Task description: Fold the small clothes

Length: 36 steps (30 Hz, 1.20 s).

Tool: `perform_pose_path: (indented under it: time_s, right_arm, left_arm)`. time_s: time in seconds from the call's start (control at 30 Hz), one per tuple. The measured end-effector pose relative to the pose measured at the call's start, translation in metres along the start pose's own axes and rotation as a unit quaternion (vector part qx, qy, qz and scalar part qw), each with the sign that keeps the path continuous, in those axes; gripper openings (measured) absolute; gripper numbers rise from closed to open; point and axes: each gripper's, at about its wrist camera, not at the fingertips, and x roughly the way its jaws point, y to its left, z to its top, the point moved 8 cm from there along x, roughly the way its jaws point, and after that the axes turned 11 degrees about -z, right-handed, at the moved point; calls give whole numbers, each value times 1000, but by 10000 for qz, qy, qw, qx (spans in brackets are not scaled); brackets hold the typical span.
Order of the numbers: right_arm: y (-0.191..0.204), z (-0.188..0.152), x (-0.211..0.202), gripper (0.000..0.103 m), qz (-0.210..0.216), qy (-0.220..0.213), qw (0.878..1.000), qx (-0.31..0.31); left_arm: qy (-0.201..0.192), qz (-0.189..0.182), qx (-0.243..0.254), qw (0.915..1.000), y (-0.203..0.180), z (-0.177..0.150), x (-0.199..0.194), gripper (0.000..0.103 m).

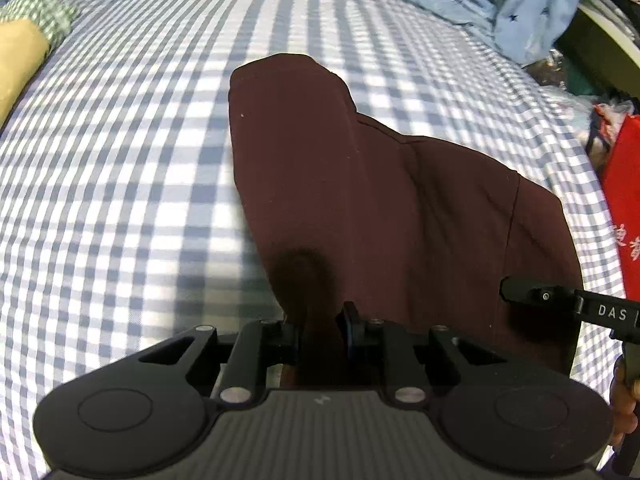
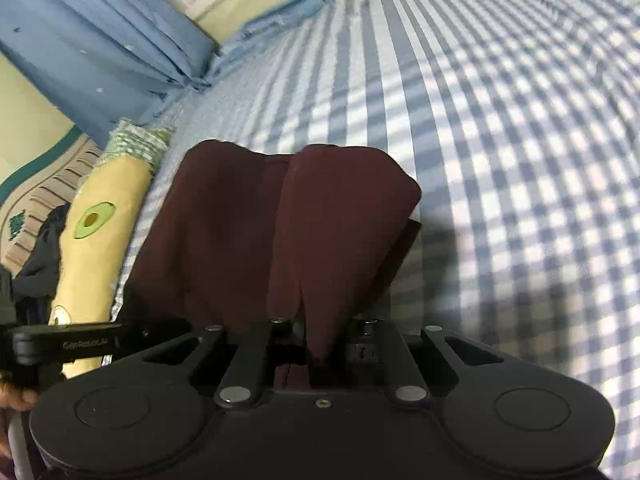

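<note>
Underneath everything lies the bed, spread with a blue-and-white checked sheet and bordered at its far side by light blue curtains; a yellow avocado-print pillow sits along one edge, just beside the garment. On the sheet is the task's thing, a dark maroon garment, its far part resting on the bed while its near edge is raised off the sheet and bunched into two peaks, one at each claw. The left claw is clamped on a gather of that near edge, cloth filling the narrow gap between its jaws. The right claw pinches the other near corner the same way, jaws nearly together with a fold of maroon fabric running up between them. Each claw shows at the edge of the other's view, so they stand near each other.

By my reading, the step in hand is the fold itself: the near edge is gripped and ready to be carried over the far part. The next move calls for both claws travelling together at matching height, keeping the edge taut, then laying it squarely along the far edge before letting go.
</note>
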Motion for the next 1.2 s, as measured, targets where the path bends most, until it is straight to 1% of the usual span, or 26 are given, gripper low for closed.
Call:
perform_pose_path:
  time_s: [0.1,0.17,0.2,0.27,0.3,0.37,0.4,0.47,0.5,0.57,0.6,0.63,0.67,0.73,0.8,0.87,1.0,1.07,1.2]
  right_arm:
    - [3,-12,18,13,-288,176,9994,-38]
    - [0,-16,21,16,-573,86,9982,-138]
    - [-2,-18,21,18,-632,59,9979,-123]
    - [-7,-20,19,27,-723,13,9974,-38]
    - [-9,-21,18,29,-811,-15,9967,-36]
    - [-15,-25,16,37,-976,-46,9952,-76]
    - [-16,-27,15,40,-1041,-66,9945,-97]
    - [-18,-29,11,53,-1139,-141,9933,-146]
    - [-18,-31,7,57,-1191,-190,9926,-168]
    - [-16,-37,-1,68,-1263,-281,9914,-216]
    - [-15,-39,-5,70,-1281,-335,9909,-244]
    - [-15,-41,-10,74,-1287,-390,9905,-281]
    - [-16,-47,-18,79,-1298,-463,9900,-315]
    - [-14,-50,-28,85,-1304,-603,9890,-363]
    - [-14,-53,-41,88,-1286,-776,9878,-411]
    - [-9,-54,-53,97,-1275,-981,9859,-454]
    - [-2,-59,-81,100,-1234,-1415,9805,-577]
    - [1,-62,-95,102,-1237,-1614,9767,-685]
    - [4,-73,-124,102,-1215,-1952,9704,-742]
  left_arm:
    - [118,10,-44,9999,16,-10,13,22]
    - [66,4,-55,10000,21,-14,16,27]
    - [47,-42,-88,9999,23,-14,16,27]
    - [45,-107,-114,9999,28,-16,15,31]
    - [57,-105,-103,9999,28,-15,15,32]
    - [110,-11,-35,9999,32,-20,14,45]
    - [140,44,-3,9999,34,-22,13,47]
    - [156,114,-19,9998,35,-26,12,54]
    - [144,102,-57,9998,35,-28,10,56]
    - [45,59,-126,9999,33,-30,3,71]
    - [-30,70,-127,9999,31,-31,-1,75]
    - [-109,96,-99,9998,29,-32,-6,81]
    - [-178,133,-52,9997,27,-33,-10,86]
    - [-285,221,53,9993,22,-36,-19,88]
    - [-392,280,119,9988,16,-38,-29,92]
    - [-537,318,152,9979,11,-42,-39,97]
    - [-900,488,206,9945,6,-47,-57,101]
    - [-1039,578,243,9926,0,-55,-69,102]
    - [-1348,737,279,9877,-9,-74,-93,102]
